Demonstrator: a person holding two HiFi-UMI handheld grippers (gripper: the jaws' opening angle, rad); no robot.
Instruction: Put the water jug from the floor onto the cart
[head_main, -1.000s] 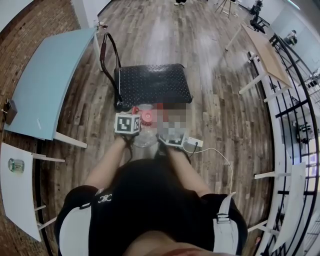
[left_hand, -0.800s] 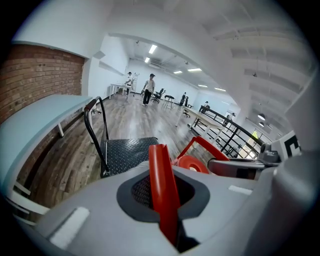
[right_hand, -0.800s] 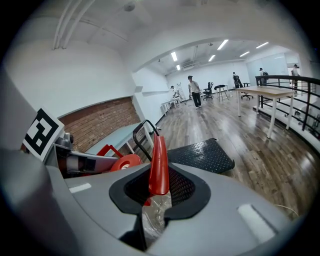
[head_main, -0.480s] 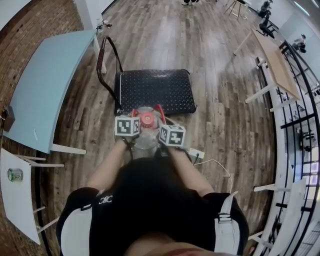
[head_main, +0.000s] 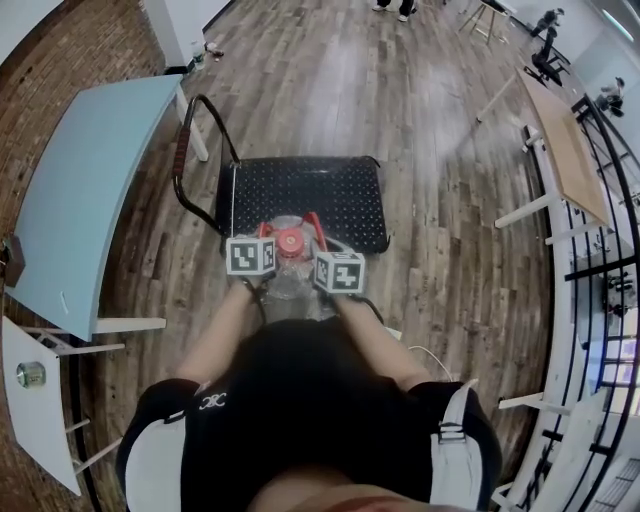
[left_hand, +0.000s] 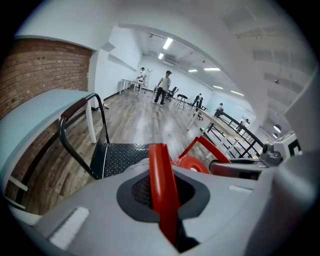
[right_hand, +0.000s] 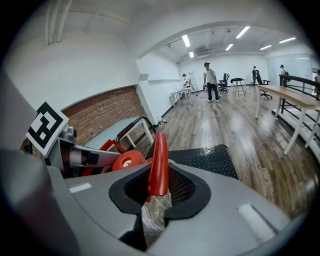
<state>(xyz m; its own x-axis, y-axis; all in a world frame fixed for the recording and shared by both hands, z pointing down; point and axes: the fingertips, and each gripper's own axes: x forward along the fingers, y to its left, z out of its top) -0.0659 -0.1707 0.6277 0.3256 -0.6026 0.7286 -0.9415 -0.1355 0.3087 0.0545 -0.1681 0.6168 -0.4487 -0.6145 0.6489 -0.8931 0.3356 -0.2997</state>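
Observation:
The clear water jug (head_main: 289, 277) with a red cap (head_main: 291, 240) hangs between my two grippers, just at the near edge of the black cart platform (head_main: 300, 187). My left gripper (head_main: 264, 236) is shut on the jug's red handle strap (left_hand: 162, 191). My right gripper (head_main: 317, 236) is shut on the other red strap (right_hand: 160, 165), with clear plastic (right_hand: 152, 212) pinched below it. The cap (left_hand: 192, 164) shows between both straps. The cart's push handle (head_main: 186, 160) stands at its left end. The jug's lower body is hidden by my arms.
A light blue table (head_main: 85, 190) stands left of the cart, and a white table (head_main: 35, 400) is near my left side. At the right are a wooden table (head_main: 565, 150) and a black railing (head_main: 612, 250). A white power strip (head_main: 393, 333) lies on the wood floor. People stand far off.
Both grippers have carried the jug forward over the floor toward the cart, from short of it to its near edge. Both grips on the red straps look unchanged.

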